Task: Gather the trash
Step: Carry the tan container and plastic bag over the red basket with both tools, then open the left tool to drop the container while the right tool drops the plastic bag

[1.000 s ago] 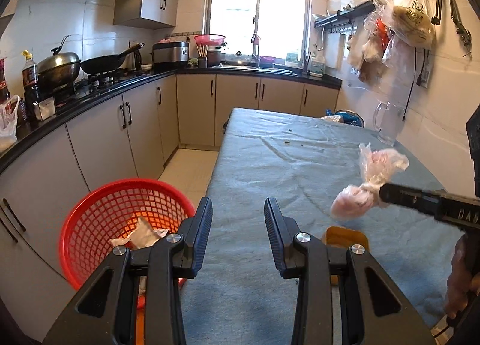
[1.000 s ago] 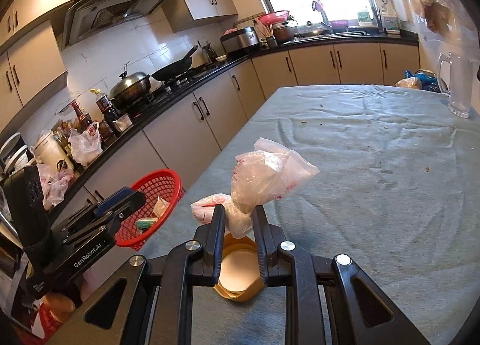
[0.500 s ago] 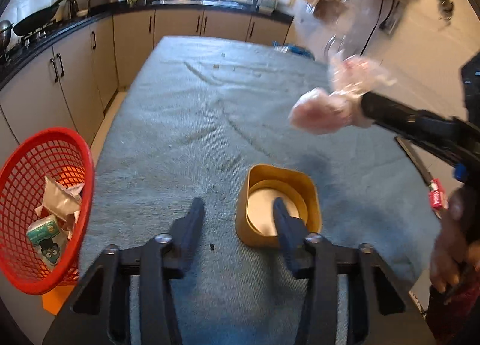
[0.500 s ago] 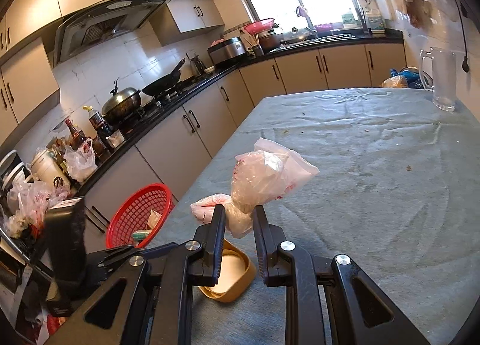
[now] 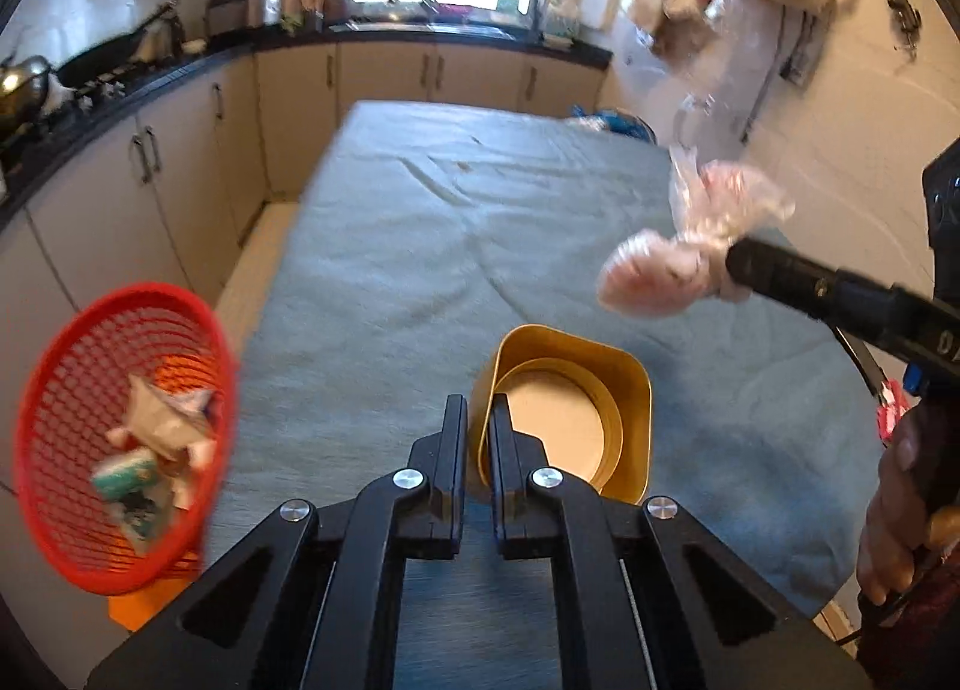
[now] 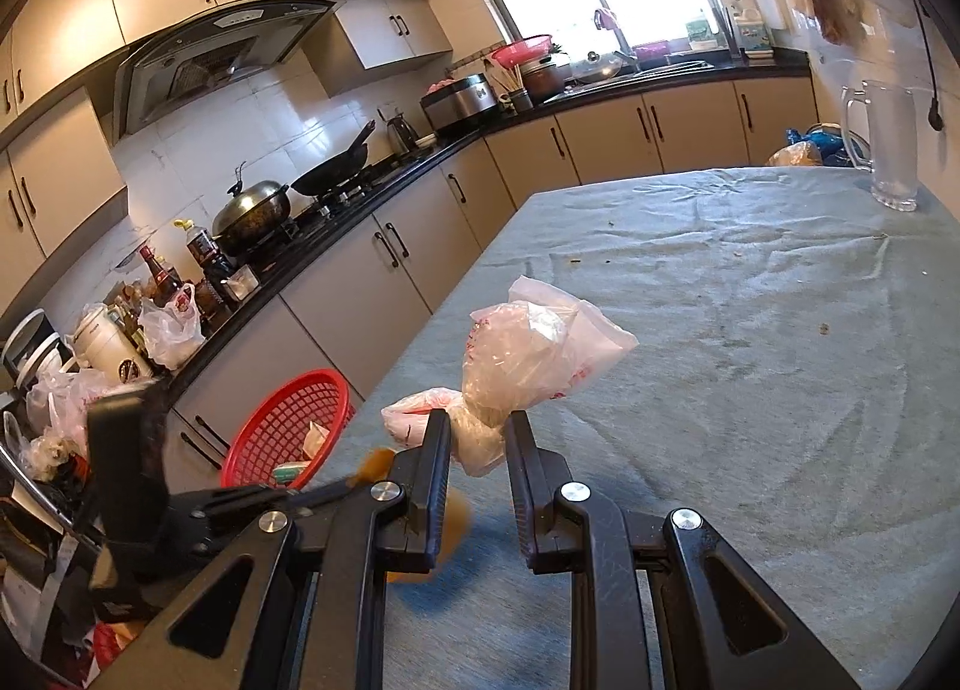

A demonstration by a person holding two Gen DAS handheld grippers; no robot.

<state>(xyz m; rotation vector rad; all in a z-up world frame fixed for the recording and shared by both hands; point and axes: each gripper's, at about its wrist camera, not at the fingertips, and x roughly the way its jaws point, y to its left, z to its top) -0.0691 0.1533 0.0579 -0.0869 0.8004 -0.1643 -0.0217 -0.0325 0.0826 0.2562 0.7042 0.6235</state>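
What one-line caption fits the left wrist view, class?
Left gripper shut on the wall of the yellow tub, right gripper holding the plastic bag above the table, red basket waiting alongside.

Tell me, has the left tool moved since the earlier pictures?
Yes. The left tool came forward over the table to the yellow container. Its jaws have just been closing and now pinch the container's near wall.

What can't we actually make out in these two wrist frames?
- Left wrist view: items in the red basket are motion-blurred; no labels readable.
- Right wrist view: the yellow container is blurred and mostly hidden behind the right hand-held gripper.
- Both views: what the crumpled plastic bag holds, if anything, can't be told.
- Left wrist view: the person's hand is cut off by the frame edge.
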